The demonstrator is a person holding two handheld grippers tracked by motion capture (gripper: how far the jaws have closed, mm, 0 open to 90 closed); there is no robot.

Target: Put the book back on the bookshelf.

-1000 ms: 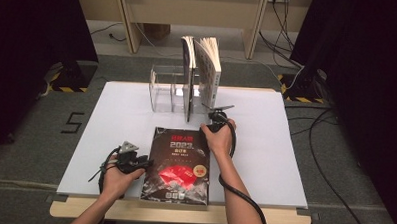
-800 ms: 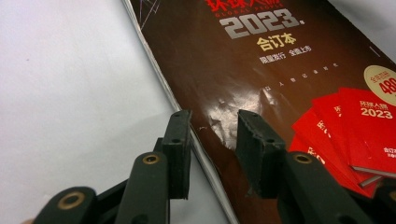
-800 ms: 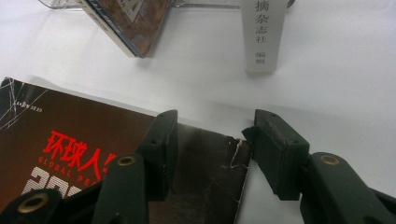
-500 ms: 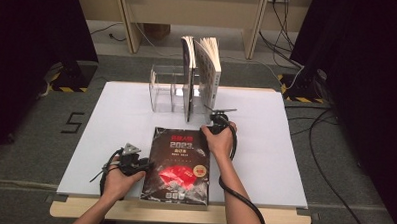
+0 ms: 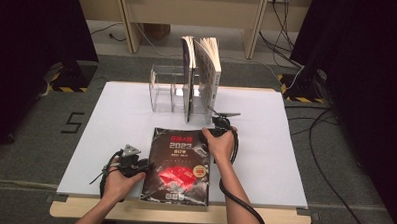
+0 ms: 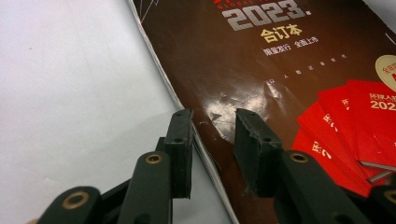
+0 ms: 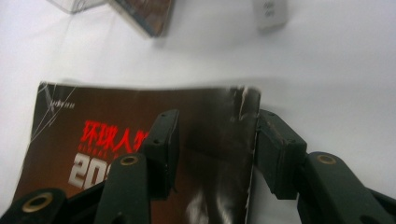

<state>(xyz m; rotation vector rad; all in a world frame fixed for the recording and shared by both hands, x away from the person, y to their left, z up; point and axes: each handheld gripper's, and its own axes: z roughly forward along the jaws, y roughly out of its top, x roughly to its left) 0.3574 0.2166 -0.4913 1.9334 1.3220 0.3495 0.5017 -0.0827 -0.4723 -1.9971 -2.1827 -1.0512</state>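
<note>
So the left gripper (image 5: 143,166) is being held low at the left long edge of the dark book (image 5: 179,166), which is lying flat near the front of the white tabletop (image 5: 111,119). In the left gripper view its fingers (image 6: 180,149) are being kept partway apart, straddling that edge: one finger over the tabletop, the other over the glossy cover, with no squeeze being seen on the book. Further right, the right gripper (image 5: 217,126) is being held at the book's far right corner. In the right gripper view its fingers (image 7: 275,149) are being kept fairly wide around that corner, where the cover is being bent up a bit; whether they're actually pressing can't be told. Behind the book, a clear rack (image 5: 167,88) is holding upright books (image 5: 200,77).
</note>
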